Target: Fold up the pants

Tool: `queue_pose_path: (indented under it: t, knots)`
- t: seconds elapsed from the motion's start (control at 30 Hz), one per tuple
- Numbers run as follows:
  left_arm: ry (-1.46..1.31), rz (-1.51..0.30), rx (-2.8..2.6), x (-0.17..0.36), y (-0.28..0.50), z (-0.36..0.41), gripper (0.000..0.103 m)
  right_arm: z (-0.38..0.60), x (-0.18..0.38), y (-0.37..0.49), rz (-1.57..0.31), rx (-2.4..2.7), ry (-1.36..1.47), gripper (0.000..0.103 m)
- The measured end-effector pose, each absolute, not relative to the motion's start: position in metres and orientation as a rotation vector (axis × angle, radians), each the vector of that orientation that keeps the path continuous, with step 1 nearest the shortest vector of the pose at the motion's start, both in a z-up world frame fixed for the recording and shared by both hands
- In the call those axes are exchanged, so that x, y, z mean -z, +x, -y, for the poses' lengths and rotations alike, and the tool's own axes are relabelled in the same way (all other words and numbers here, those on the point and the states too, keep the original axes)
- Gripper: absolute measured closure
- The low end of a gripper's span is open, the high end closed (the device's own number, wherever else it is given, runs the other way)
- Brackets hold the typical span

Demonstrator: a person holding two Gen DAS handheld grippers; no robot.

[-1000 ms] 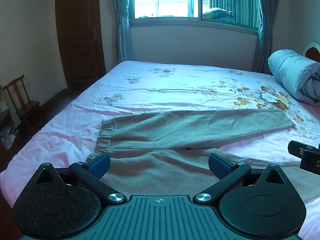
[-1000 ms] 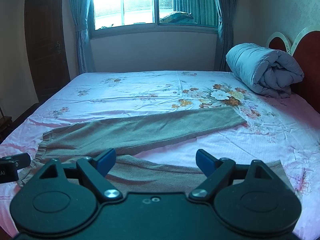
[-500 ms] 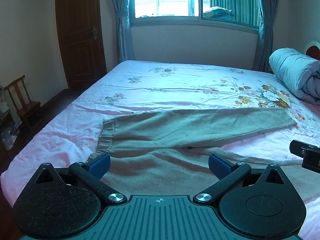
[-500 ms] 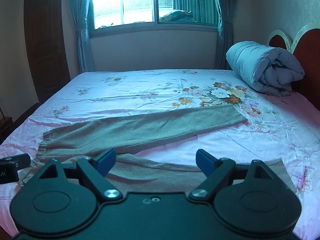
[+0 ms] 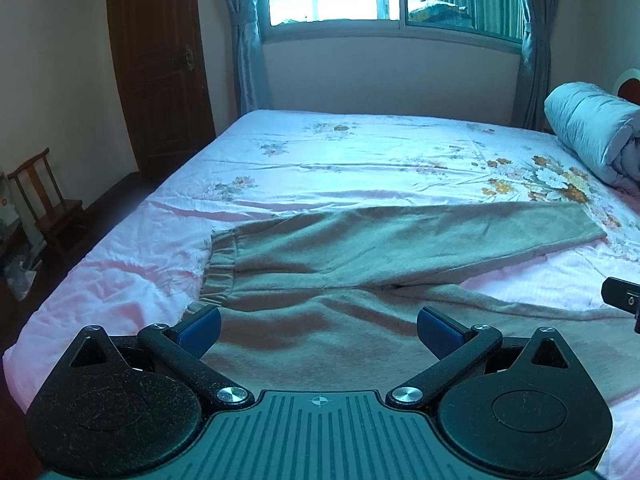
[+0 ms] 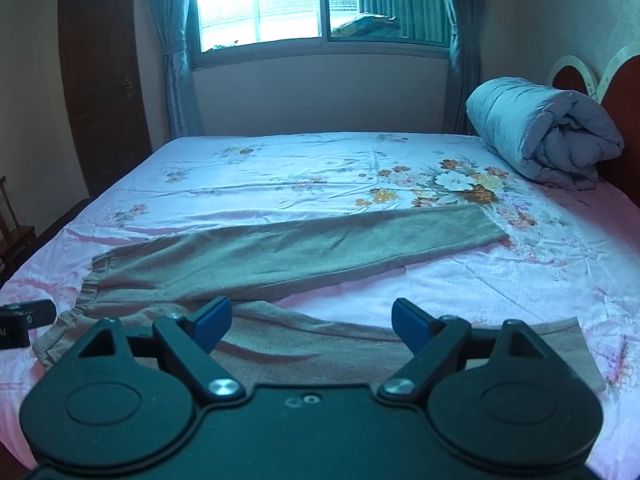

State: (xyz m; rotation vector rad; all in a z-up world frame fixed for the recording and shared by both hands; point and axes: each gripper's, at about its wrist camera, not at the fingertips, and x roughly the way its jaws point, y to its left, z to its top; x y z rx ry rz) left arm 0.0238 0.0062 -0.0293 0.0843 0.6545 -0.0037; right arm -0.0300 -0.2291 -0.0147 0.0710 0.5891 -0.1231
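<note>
Colours and patterns across the bedroom

The pants are seen in plain greyish tan, laid on a pink bedsheet printed with orange, white and brown flowers. A rolled duvet is shown in pale blue-grey, against a red-brown headboard edged in cream. Blue pads are carried on the black fingers of the left gripper. The door is dark brown, the curtains grey-blue, and the walls cream.
</note>
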Motion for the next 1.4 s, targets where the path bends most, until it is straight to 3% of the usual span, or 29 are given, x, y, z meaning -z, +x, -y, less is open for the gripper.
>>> queue_pose_path:
  t: [0.43, 1.4]
  knots:
    - [0.155, -0.704, 0.037, 0.054, 0.088, -0.019, 0.0, 0.242, 0.028, 0.014, -0.603, -0.014, 0.041, 0.022]
    - [0.451, -0.753, 0.116, 0.138, 0.341, -0.113, 0.0, 0.231, 0.068, 0.212, -0.691, -0.386, -0.26, 0.024]
